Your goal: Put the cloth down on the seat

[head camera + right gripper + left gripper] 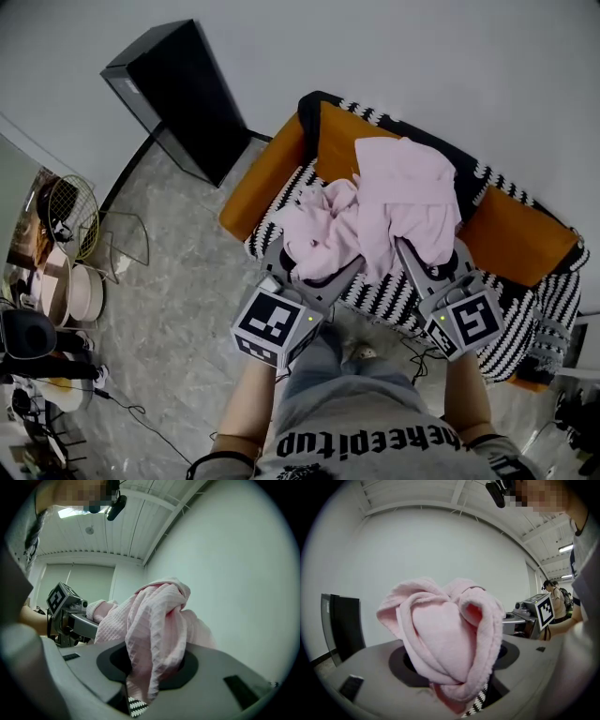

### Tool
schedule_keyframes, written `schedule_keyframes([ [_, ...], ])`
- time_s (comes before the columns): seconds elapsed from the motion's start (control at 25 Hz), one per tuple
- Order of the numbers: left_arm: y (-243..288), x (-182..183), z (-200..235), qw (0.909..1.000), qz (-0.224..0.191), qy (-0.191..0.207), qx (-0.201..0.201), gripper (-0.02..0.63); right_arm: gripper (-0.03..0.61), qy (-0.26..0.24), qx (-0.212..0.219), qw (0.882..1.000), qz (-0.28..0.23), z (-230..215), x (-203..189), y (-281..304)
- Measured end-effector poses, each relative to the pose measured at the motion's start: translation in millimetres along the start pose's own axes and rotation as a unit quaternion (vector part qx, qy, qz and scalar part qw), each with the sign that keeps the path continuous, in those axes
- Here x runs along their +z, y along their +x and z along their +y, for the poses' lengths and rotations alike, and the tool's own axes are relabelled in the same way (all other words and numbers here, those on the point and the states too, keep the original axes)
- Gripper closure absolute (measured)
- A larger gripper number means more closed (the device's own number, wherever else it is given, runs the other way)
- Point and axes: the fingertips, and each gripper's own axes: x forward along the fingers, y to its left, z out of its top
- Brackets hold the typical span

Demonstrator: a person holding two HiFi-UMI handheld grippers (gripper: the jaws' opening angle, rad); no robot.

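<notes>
A pink cloth [380, 211] hangs bunched over the seat [394, 295], an orange chair with a black-and-white woven cover. My left gripper [300, 267] is shut on the cloth's left part, which fills the left gripper view as a pink wad [450, 648] between the jaws. My right gripper [412, 251] is shut on the cloth's right part, seen as waffle-weave folds [154, 644] in the right gripper view. Both grippers point upward, and the woven seat cover [136, 707] shows below the jaws. The fingertips are hidden in the fabric.
A black cabinet [178, 94] stands against the wall left of the chair. Wire baskets [80, 220], round stools and cables crowd the marble floor at far left. The white wall is close behind the chair. My own legs [347, 394] stand right in front of the seat.
</notes>
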Motion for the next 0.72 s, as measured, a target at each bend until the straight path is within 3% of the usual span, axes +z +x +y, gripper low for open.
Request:
schedule_keyframes([
  [0.72,13,-3,115,0.9989,0.012,0.0,-0.046,0.264,0.439,0.015,-0.044,0.999,0.014,11,3,109],
])
